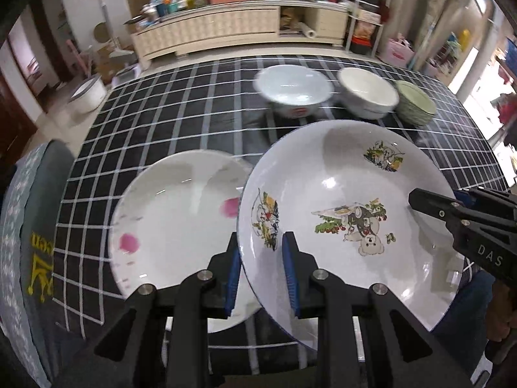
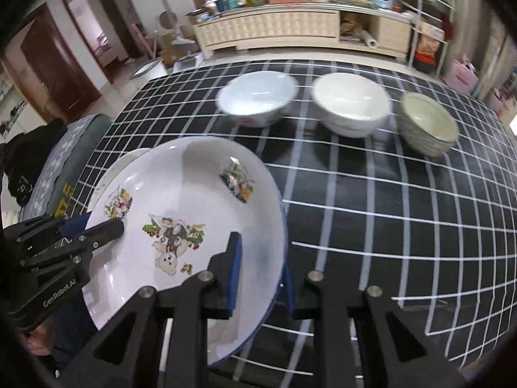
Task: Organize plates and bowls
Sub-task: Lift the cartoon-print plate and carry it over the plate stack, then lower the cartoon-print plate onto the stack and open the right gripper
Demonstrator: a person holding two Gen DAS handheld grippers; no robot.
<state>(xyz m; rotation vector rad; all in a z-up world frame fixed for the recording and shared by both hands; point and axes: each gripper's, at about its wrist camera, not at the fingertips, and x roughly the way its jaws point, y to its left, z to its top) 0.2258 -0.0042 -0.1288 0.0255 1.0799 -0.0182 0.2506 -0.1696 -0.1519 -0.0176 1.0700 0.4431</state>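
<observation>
We hold the cartoon plate [image 1: 349,194] aloft, left gripper [image 1: 261,249] and right gripper [image 2: 261,260] each clamped on opposite rims, and should lower it level (no tilting) onto the pink plate [image 1: 174,220] beside it.

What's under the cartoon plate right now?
The cartoon plate, gripped by both grippers, left and right, overlaps the pink-flowered plate on the checked tablecloth. Anything directly beneath is hidden.

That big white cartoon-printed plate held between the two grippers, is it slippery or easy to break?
The big white cartoon-printed plate looks glazed and glossy, so probably slippery. The left gripper and right gripper each pinch only its rim, so it might tilt. It seems rigid ceramic or enamel, likely chipping if dropped.
</observation>
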